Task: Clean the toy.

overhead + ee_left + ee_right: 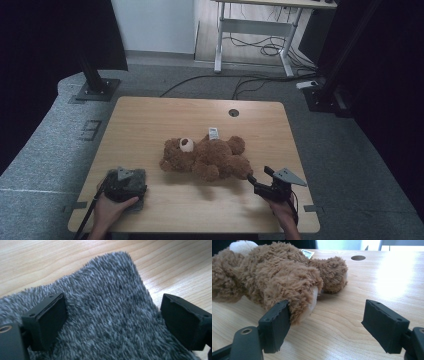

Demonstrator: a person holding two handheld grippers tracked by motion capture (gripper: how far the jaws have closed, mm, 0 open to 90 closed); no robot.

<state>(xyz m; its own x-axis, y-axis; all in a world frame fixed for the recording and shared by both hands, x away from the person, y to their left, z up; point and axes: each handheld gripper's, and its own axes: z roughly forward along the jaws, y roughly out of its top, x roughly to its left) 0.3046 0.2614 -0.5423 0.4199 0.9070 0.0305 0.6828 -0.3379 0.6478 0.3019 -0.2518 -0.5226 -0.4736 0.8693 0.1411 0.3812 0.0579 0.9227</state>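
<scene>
**Grey cloth half hidden under the left gripper, teddy bear's foot at the right one**

The left gripper (124, 181) stands over the grey fuzzy cloth (107, 315) at the table's (150, 120) near left; its jaws are wide apart and straddle the cloth without pinching it. From above, hand and gripper cover most of the cloth. The right gripper (325, 325) is open too; one jaw sits against the teddy bear's (207, 157) foot, the other is clear. The bear's face is turned away
</scene>
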